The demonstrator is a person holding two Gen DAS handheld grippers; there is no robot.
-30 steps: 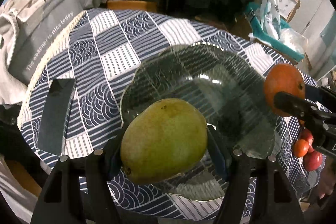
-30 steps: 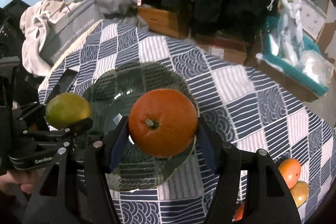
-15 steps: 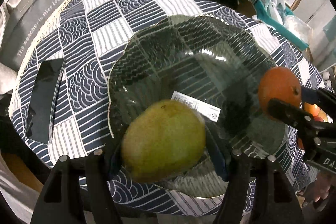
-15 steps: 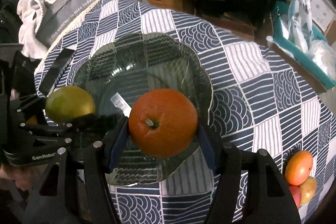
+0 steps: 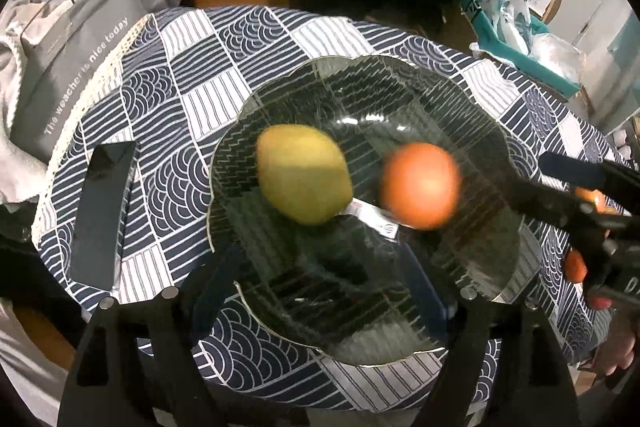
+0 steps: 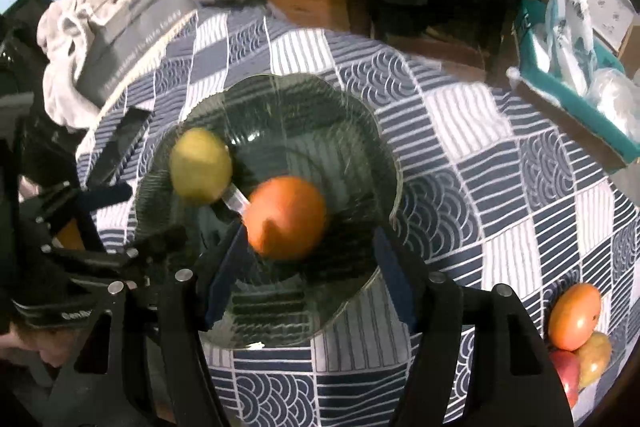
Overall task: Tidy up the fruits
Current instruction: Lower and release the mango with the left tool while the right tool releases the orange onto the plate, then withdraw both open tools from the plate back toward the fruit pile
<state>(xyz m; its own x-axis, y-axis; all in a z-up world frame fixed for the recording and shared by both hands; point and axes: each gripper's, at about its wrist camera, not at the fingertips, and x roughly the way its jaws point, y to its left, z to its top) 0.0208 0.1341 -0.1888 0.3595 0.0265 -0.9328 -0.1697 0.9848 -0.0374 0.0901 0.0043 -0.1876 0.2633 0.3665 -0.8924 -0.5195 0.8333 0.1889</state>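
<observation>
— Down in the glass bowl [image 5: 472, 107], what do we have?

— We have two fruits. A yellow-green mango [image 5: 304, 174] sits on the left side and an orange [image 5: 419, 185] just to its right, near it but apart, with a white label [image 5: 372, 215] showing on the bowl's floor between them. Both fruits look smeared with blur. From the right wrist view the mango [image 6: 201, 166] is at the bowl's [image 6: 384, 155] far left and the orange [image 6: 285, 217] nearer the middle.

— And our hands?

— We hold both tools tilted steeply down over the bowl's near rim. Our left gripper [image 5: 326, 291] has its jaws opening, with nothing between them; the mango lies beyond the tips, free of them. Our right gripper [image 6: 308, 267] is opening too. The orange sits just ahead of its left finger [image 6: 226, 267], slightly overlapped by it in the view; we see no pad pressing on the fruit.

— What lies around the bowl?

— The bowl stands on a round table under a blue and white patterned cloth [image 5: 192, 67]. A dark flat phone [image 5: 105, 215] rests on the cloth left of the bowl. A grey bag [image 5: 68, 67] with printed words leans at the table's far left edge. Several more fruits [image 6: 576, 331], orange, red and yellowish, lie together on the cloth at the right, well apart from the bowl.
</observation>
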